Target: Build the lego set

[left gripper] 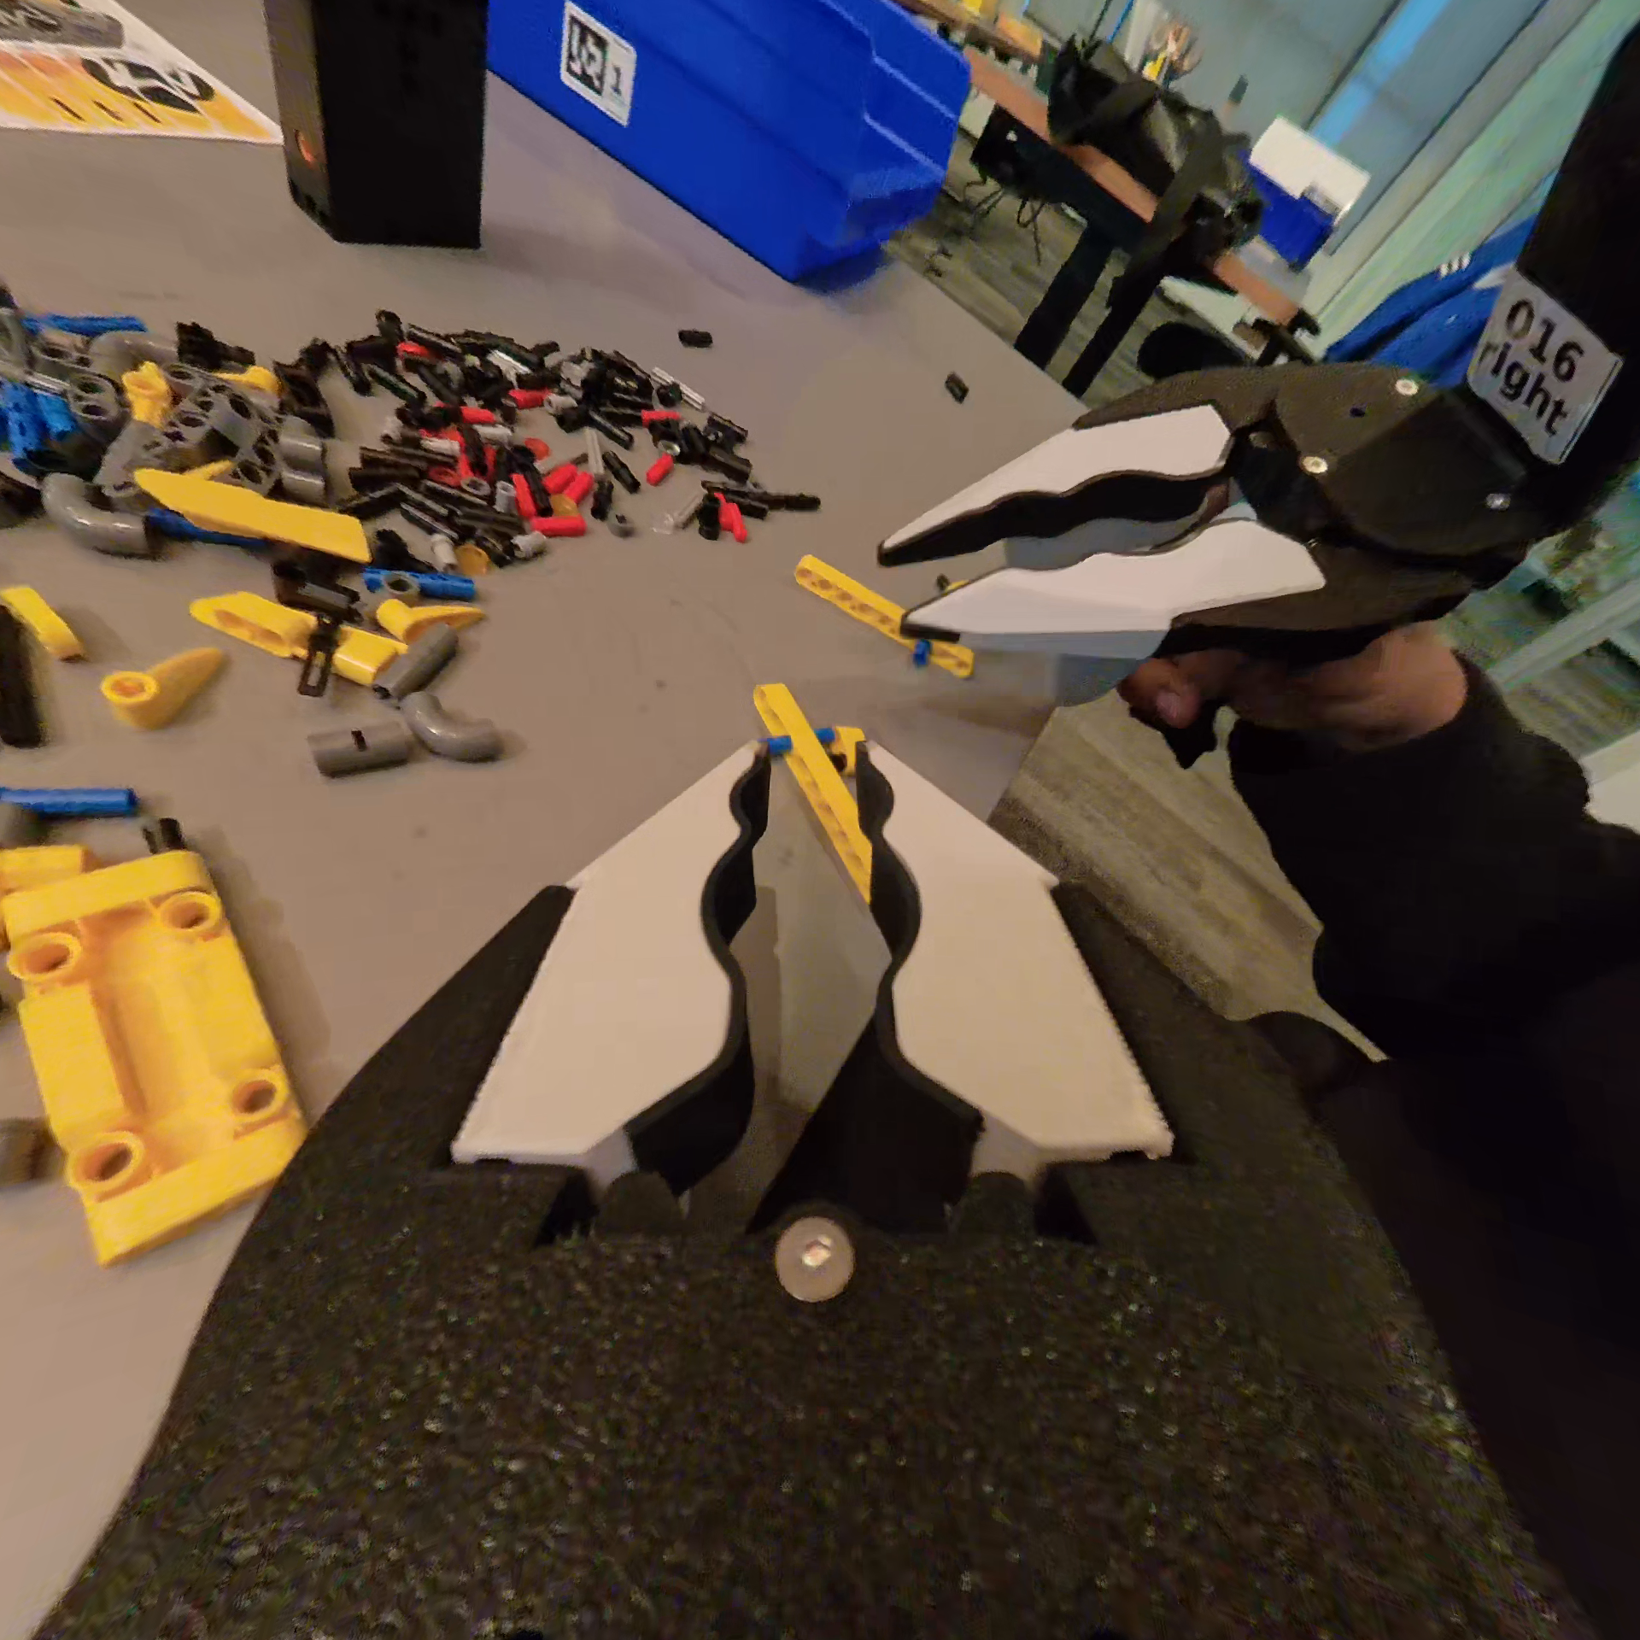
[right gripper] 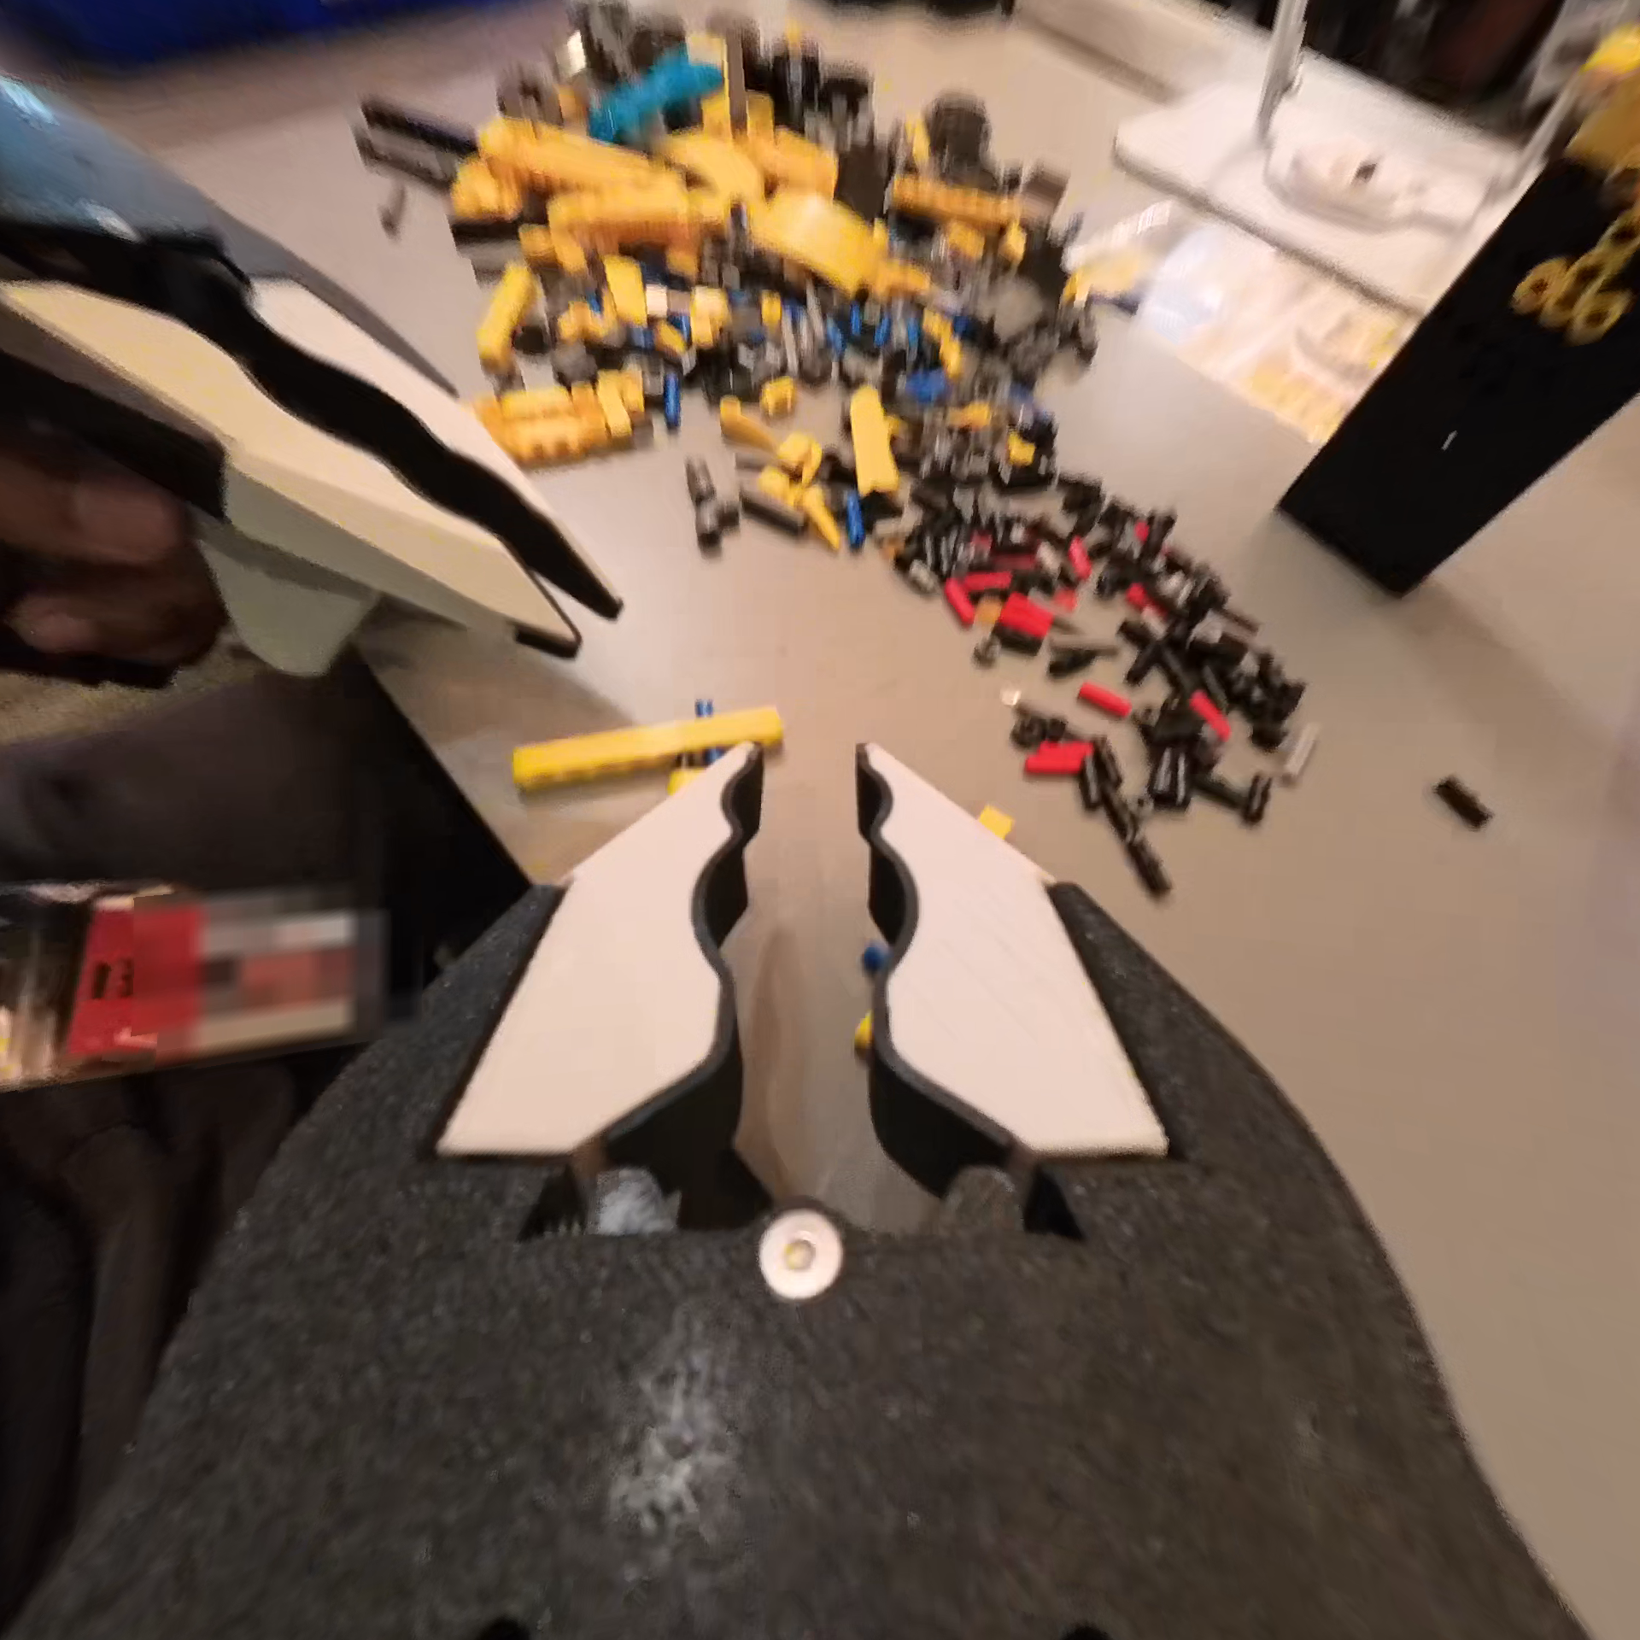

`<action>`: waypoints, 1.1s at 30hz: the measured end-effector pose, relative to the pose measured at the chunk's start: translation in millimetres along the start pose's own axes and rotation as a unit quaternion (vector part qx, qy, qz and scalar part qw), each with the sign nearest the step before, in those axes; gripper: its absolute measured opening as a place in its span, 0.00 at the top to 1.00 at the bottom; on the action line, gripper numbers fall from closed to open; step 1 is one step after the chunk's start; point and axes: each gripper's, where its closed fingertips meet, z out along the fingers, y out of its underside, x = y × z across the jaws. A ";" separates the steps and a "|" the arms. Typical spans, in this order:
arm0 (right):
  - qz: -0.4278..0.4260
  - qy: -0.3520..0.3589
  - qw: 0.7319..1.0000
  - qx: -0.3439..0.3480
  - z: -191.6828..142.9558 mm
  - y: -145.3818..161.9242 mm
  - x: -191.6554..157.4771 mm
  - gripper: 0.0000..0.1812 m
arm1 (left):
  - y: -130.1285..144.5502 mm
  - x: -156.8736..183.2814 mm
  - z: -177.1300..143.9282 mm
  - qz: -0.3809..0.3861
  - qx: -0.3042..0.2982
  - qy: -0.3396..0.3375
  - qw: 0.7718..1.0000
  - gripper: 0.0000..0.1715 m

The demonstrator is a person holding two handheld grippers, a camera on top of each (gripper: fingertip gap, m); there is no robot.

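Note:
Two yellow beams with holes, each with a blue pin, lie near the grey table's right edge. My left gripper (left gripper: 814, 748) is open and hovers over one beam (left gripper: 812, 781), which shows through the gap between its fingers. The right wrist view shows this beam (right gripper: 639, 745) flat on the table, below the left gripper (right gripper: 593, 628). My right gripper (right gripper: 808, 750) is open and empty. In the left wrist view the right gripper (left gripper: 894, 590) has its lower fingertip just over the second beam (left gripper: 843, 595). That beam (right gripper: 996, 821) is mostly hidden under its right finger.
A pile of small black, red, grey, blue and yellow parts (left gripper: 532, 444) spreads over the table's far left and shows blurred in the right wrist view (right gripper: 799, 266). A large yellow housing (left gripper: 142, 1021) lies near left. A black box (left gripper: 382, 115), a blue bin (left gripper: 754, 115) and a printed sheet (left gripper: 106, 80) stand behind. The grippers' ends are close to 6 centimeters from one another. To the large yellow housing (left gripper: 142, 1021): left tips about 11 centimeters, right tips about 15 centimeters.

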 end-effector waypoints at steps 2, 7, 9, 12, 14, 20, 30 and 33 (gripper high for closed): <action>0.005 -0.013 0.999 0.049 -1.9 -19.4 4.7 0.88 | -8.5 -2.5 0.2 -0.017 0.014 0.014 1.000 0.89; -0.009 -0.020 0.992 0.122 -3.1 -63.8 23.5 0.89 | -23.5 6.5 4.1 -0.060 0.019 0.069 0.996 0.88; -0.008 -0.021 0.992 0.128 0.7 -80.6 28.2 0.89 | -27.0 5.6 4.7 -0.044 0.022 0.064 0.997 0.88; 0.023 -0.049 0.987 0.151 0.7 -92.0 19.5 0.89 | -24.5 6.2 3.6 -0.026 0.028 0.063 0.997 0.87; 0.060 -0.074 0.981 0.168 -2.0 -92.7 9.1 0.89 | -23.9 6.0 1.3 -0.019 0.036 0.057 0.998 0.87; 0.099 -0.113 0.970 0.192 -23.0 -97.2 -15.4 0.89 | -21.1 6.7 3.1 -0.016 0.029 0.057 0.998 0.87; 0.036 -0.070 0.979 0.189 -26.3 -81.4 -7.3 0.89 | -15.6 8.8 10.6 0.023 0.007 0.033 0.999 0.87; 0.004 -0.058 0.984 0.167 -25.0 -45.0 6.0 0.89 | -41.5 19.0 10.6 0.038 0.051 0.057 0.996 0.88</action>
